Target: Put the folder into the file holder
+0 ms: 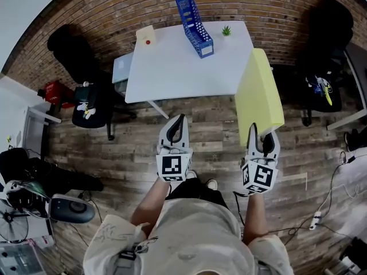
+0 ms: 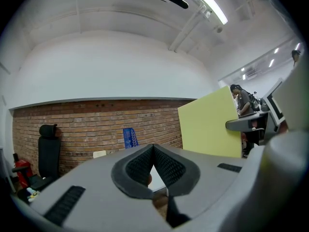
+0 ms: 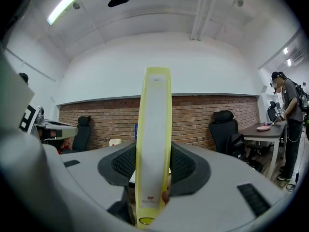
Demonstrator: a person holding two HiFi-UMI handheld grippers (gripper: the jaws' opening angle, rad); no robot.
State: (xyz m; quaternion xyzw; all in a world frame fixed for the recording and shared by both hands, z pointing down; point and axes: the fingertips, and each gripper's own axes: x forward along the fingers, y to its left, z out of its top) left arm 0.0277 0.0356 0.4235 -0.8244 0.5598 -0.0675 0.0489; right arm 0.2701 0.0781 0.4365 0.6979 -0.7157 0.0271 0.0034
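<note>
A yellow folder [image 1: 259, 93] stands upright in my right gripper [image 1: 260, 139], whose jaws are shut on its spine; in the right gripper view the folder's spine [image 3: 153, 144] fills the middle between the two pads. It also shows as a yellow slab [image 2: 208, 124] in the left gripper view. The blue file holder [image 1: 194, 25] lies on the white table [image 1: 183, 67] at its far side, well ahead of both grippers. My left gripper [image 1: 176, 132] is shut with nothing in it, held over the wooden floor short of the table.
On the table are a small green plant [image 1: 226, 31] and a pale card with a red dot [image 1: 146, 36]. Black office chairs [image 1: 86, 105] stand left and right [image 1: 324, 85] of the table. A brick wall [image 1: 114, 10] runs behind it. A person [image 3: 287, 120] stands far right.
</note>
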